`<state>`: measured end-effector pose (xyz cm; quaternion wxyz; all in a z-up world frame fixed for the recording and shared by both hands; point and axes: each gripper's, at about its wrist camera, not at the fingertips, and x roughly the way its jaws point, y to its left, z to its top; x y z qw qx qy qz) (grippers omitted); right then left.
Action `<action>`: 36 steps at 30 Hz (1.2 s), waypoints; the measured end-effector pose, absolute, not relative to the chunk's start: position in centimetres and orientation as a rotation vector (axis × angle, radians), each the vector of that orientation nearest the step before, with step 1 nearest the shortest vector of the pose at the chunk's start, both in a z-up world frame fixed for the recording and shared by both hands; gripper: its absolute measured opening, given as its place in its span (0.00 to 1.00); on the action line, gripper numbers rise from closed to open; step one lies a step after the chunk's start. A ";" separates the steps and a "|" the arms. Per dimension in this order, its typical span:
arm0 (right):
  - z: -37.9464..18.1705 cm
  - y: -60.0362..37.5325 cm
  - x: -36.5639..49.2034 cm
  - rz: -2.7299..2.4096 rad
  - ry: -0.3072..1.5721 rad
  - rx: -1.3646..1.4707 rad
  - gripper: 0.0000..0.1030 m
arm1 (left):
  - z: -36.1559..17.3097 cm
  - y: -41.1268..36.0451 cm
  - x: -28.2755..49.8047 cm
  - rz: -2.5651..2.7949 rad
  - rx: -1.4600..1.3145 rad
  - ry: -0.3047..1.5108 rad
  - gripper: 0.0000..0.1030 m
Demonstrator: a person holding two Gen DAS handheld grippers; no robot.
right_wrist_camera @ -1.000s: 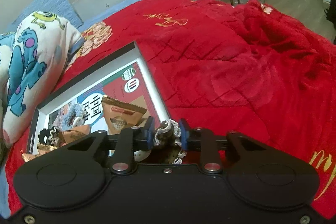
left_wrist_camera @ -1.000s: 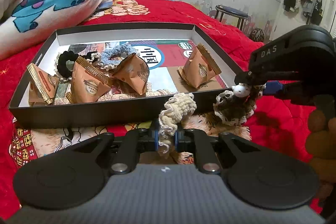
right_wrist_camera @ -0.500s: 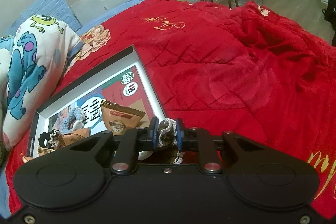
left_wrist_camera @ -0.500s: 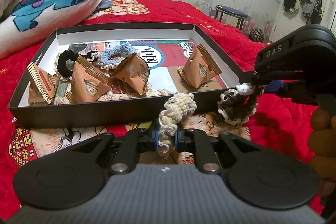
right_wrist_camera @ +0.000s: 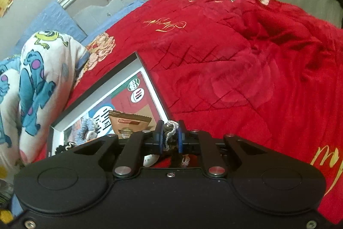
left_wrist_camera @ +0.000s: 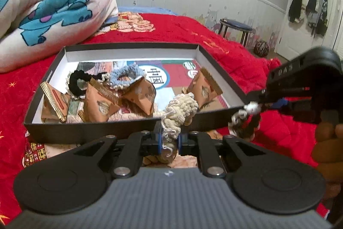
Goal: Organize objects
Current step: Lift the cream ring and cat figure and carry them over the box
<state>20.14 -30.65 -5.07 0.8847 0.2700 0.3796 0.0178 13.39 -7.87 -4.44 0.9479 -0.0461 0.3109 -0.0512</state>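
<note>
My left gripper [left_wrist_camera: 169,140] is shut on a cream scrunchie [left_wrist_camera: 179,111] and holds it just above the near wall of the black box [left_wrist_camera: 92,129]. My right gripper [right_wrist_camera: 169,138] is shut on a brown and white scrunchie [right_wrist_camera: 170,132]. In the left wrist view that scrunchie [left_wrist_camera: 244,121] hangs at the box's front right corner. Inside the box lie a blue scrunchie [left_wrist_camera: 125,76], a black scrunchie [left_wrist_camera: 79,83] and several brown snack packets [left_wrist_camera: 100,103].
The box sits on a red quilt [right_wrist_camera: 235,70]. A cartoon-print duvet [left_wrist_camera: 49,3] is bunched at the back left. A stool [left_wrist_camera: 234,30] stands beyond the bed. A hand [left_wrist_camera: 328,149] grips the right tool.
Both grippers have risen with their scrunchies, and the left one now reaches over the box's near wall. The right gripper closed tighter on its scrunchie.
</note>
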 end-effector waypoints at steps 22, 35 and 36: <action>-1.4 -29.8 20.3 0.175 0.551 0.576 0.12 | -2.2 -4.8 14.5 -0.038 -0.194 0.572 0.15; -0.6 -29.1 22.2 0.237 0.463 0.548 0.12 | -1.7 -4.7 16.5 0.007 -0.156 0.557 0.15; -0.5 -29.1 22.4 0.239 0.457 0.548 0.12 | -1.6 -4.8 16.7 0.006 -0.154 0.552 0.15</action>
